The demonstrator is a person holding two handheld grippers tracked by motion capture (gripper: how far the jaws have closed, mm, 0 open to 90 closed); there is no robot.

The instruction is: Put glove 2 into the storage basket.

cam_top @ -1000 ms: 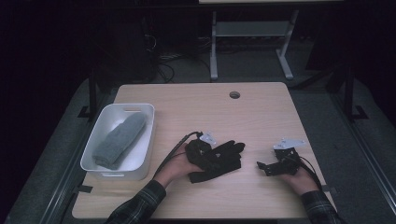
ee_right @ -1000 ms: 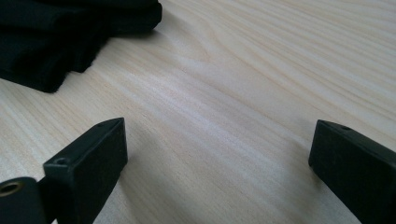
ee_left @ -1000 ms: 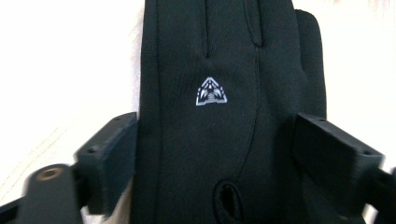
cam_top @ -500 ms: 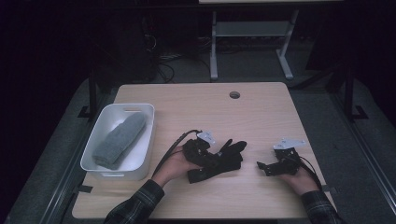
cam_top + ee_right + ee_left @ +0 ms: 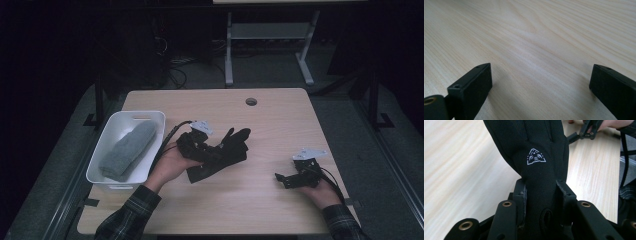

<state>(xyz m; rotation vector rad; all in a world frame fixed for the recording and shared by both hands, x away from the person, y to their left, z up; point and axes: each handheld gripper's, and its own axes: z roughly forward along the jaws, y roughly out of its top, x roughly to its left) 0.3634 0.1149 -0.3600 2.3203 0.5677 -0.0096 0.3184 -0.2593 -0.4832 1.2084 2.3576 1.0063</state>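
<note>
Dark room, light wood desk (image 5: pixel 280 125) under the high camera, floor and a metal stand behind it lost in shadow. Left gripper (image 5: pixel 216 149) sits a bit left of desk centre, held in the person's left hand (image 5: pixel 172 162); its jaws have just been closing and are now clamped on a black glove (image 5: pixel 227 152). Left gripper view confirms it: both pads press the glove's cuff end from either side, fabric bunched between them, a white triangular logo (image 5: pixel 536 156) on the glove just beyond the jaws, glove fingers running away from the camera over the wood. From above, the glove's fingers splay out toward the desk's middle and far side, the rest draped under the gripper; whether any part touches the desk I cannot tell. Right gripper (image 5: pixel 281 178) rests near the desk's right front corner in the right hand (image 5: pixel 320 192), jaws wide apart, nothing between them, bare wood grain showing in the gap in the right gripper view. White bin (image 5: pixel 150 120) stands at the desk's left edge with a grey rolled cloth (image 5: pixel 127 150) inside, just beside the left forearm, well apart from the right gripper.
</note>
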